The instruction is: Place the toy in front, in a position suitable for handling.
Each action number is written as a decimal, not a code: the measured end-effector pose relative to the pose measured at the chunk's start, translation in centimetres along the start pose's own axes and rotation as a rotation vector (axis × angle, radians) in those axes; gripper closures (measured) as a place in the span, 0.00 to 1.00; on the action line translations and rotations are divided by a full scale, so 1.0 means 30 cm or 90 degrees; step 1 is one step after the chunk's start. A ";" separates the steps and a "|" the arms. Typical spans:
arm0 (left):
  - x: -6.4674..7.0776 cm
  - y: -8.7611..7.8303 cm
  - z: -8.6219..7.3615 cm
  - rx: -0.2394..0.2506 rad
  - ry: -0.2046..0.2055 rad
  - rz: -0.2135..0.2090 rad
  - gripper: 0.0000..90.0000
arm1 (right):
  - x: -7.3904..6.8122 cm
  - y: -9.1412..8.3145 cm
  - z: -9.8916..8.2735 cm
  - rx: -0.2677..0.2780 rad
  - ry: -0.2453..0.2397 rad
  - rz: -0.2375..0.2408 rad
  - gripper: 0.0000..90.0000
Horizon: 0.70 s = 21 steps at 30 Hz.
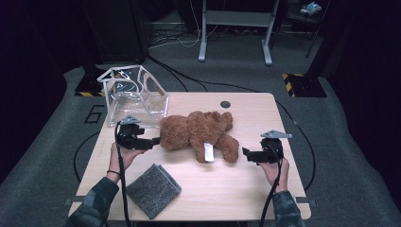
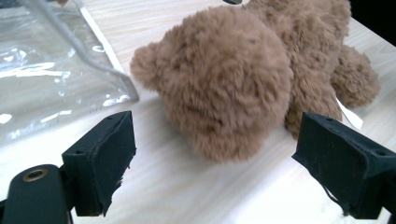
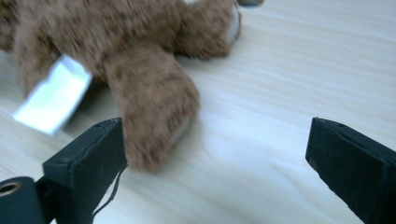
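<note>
Both my claws are released, jaws wide, nothing between them. Left claw (image 1: 153, 141) sits at the teddy bear (image 1: 198, 135) head end, toward the desk's left edge; in the left gripper view the bear's head (image 2: 219, 79) lies just ahead of the spread jaws, apart from both pads. Right claw (image 1: 247, 154) is near the right edge, pointing at the bear's leg (image 3: 152, 105); in the right gripper view the foot looks close to one pad, though blur makes contact hard to rule out, probably not touching. The bear lies on its side mid-desk (image 1: 246, 189), white tag (image 1: 208, 152) hanging toward the front edge. Clear plastic bag (image 1: 135, 97) stands open at the back-left corner, just beside the bear's head, with nothing visible inside as far as I can tell. Grey cloth (image 1: 153, 190) lies folded near the front-left corner, untouched. Judgement: likely bagging the bear; that isn't done. Left: grip the bear at both ends, lift, feed it into the bag opening.
</note>
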<state>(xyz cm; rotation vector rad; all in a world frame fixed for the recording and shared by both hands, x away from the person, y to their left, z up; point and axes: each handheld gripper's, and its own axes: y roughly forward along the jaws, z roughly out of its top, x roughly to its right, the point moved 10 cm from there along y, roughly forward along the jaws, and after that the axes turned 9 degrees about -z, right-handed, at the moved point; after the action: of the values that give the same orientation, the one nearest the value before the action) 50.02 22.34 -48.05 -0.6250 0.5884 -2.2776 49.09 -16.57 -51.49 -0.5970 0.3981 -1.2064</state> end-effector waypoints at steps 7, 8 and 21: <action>0.059 -0.030 -0.120 -0.024 0.016 -0.009 0.11 | 0.073 -0.004 -0.182 -0.030 0.027 -0.032 0.03; 0.067 -0.030 -0.141 -0.030 0.020 -0.011 0.11 | 0.073 -0.004 -0.182 -0.030 0.027 -0.032 0.03; 0.164 -0.019 -0.380 -0.073 0.005 -0.019 0.08 | 0.100 0.014 -0.301 -0.039 0.024 -0.058 0.00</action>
<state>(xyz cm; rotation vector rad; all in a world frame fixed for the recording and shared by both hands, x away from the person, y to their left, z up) 39.97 21.82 -55.32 -0.6847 0.7231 -2.2877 45.07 -21.28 -58.73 -0.6520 0.4451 -1.2982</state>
